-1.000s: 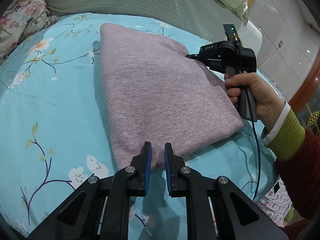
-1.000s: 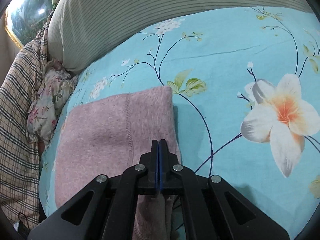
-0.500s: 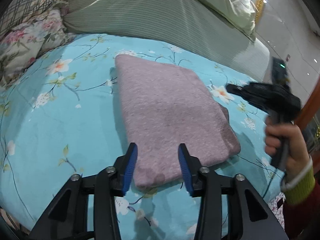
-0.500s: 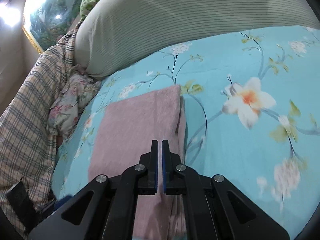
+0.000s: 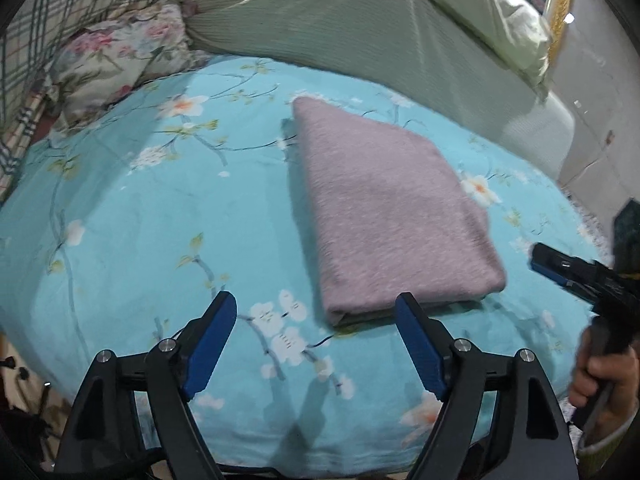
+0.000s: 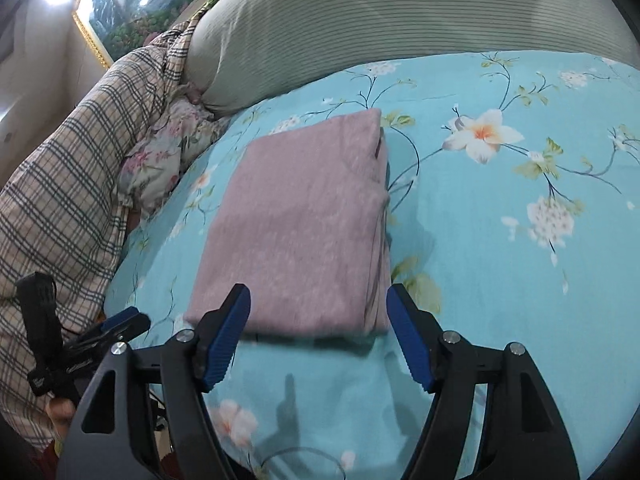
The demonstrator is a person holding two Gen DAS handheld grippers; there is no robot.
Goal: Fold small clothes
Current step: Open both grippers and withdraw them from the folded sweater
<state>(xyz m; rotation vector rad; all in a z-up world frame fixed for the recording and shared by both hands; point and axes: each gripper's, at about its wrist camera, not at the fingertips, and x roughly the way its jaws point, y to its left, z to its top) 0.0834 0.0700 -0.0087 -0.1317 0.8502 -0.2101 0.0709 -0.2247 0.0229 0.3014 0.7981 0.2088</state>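
A mauve knit garment (image 5: 388,216) lies folded into a flat rectangle on the turquoise floral bedsheet (image 5: 132,216); the right wrist view shows the same garment (image 6: 304,216). My left gripper (image 5: 316,312) hovers just short of its near edge, jaws opening wide, nothing between them. My right gripper (image 6: 318,308) hangs over the near end of the garment, jaws opening, pads clear of the cloth. The right gripper (image 5: 576,272) also shows at the right edge of the left wrist view, held by a hand (image 5: 604,380).
A grey-green striped bolster (image 5: 360,28) and a pale pillow (image 5: 488,4) lie along the back of the bed. A plaid blanket (image 6: 60,168) and a floral pillow (image 6: 164,160) are bunched at one side. A framed painting (image 6: 132,4) hangs behind.
Both grippers drew back from the folded garment and their jaws spread wide. The right gripper let go of the cloth edge and swung away to the side.
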